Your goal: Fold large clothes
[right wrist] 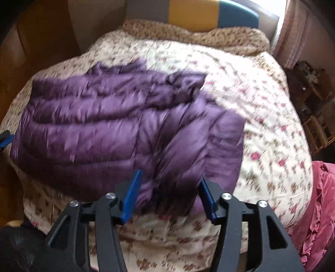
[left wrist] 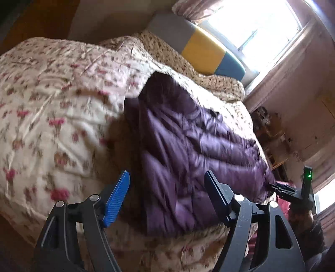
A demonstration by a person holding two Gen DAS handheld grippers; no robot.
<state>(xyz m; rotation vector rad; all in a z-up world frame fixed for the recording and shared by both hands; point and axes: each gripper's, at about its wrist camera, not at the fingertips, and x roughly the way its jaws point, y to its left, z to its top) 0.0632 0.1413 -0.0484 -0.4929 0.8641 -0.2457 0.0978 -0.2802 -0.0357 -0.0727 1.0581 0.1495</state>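
Observation:
A purple quilted puffer jacket lies flat and partly folded on a floral bedspread. In the left wrist view my left gripper is open, its blue pads apart over the jacket's near left edge and pressing on nothing. In the right wrist view my right gripper is open too, hovering over the jacket's near right corner with the fabric showing between its fingers. The right gripper also appears at the jacket's far right edge. A tip of the left gripper shows at the picture's left border.
A grey, yellow and teal headboard stands at the far end of the bed under a bright window. A pink ruffled cloth hangs at the bed's right side. Cluttered shelves stand on the right.

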